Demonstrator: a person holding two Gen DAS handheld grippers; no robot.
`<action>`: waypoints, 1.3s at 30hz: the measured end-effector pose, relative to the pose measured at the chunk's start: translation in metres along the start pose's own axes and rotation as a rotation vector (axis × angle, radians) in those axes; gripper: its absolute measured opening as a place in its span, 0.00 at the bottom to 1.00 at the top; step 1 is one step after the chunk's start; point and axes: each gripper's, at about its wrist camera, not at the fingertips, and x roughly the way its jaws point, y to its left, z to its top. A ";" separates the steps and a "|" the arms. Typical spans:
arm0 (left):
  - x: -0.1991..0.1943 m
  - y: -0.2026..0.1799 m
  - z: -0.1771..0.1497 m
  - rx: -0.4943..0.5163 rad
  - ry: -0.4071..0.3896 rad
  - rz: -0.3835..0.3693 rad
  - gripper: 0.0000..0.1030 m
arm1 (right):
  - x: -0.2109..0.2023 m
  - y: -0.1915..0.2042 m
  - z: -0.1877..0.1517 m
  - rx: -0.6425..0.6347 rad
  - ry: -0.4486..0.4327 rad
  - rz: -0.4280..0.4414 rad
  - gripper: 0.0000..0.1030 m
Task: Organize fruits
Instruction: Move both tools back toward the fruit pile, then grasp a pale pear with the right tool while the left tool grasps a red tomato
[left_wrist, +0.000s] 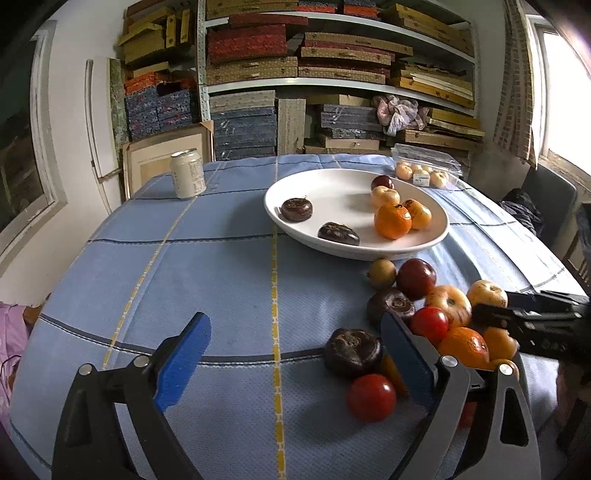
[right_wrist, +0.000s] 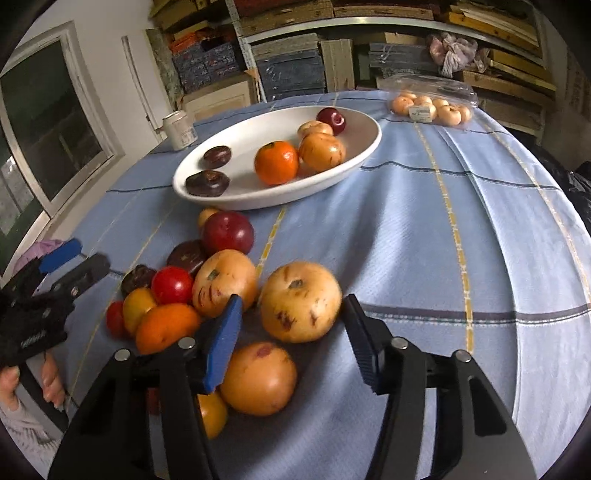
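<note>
A white bowl (left_wrist: 295, 218) on the blue checked tablecloth holds two dark fruits, an orange (left_wrist: 392, 220), pale yellow fruits and a red plum. A loose pile of fruit lies in front of it. My left gripper (left_wrist: 295, 358) stands wide open over the cloth, with a dark fruit (left_wrist: 352, 350) and a red tomato (left_wrist: 371, 397) lying just inside its right finger. My right gripper (right_wrist: 291, 321) is open around a spotted yellow fruit (right_wrist: 301, 301). That fruit sits between the fingertips: the right pad is very close, and a gap shows at the blue left pad (right_wrist: 221, 343).
A drink can (left_wrist: 187, 173) stands at the table's far left. A clear plastic box of pale fruit (left_wrist: 424, 171) sits at the far right. Shelves of stacked boxes rise behind the table. A hand (right_wrist: 51, 384) holds the left gripper's handle.
</note>
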 end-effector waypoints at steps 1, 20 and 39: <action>0.000 0.000 0.000 0.000 0.003 -0.012 0.91 | 0.002 -0.003 0.001 0.011 0.002 0.012 0.44; -0.007 -0.022 -0.032 0.178 0.138 -0.102 0.91 | -0.015 -0.021 -0.002 0.063 -0.057 0.012 0.43; 0.019 -0.022 -0.028 0.140 0.193 -0.221 0.31 | -0.016 -0.027 -0.005 0.094 -0.057 0.020 0.43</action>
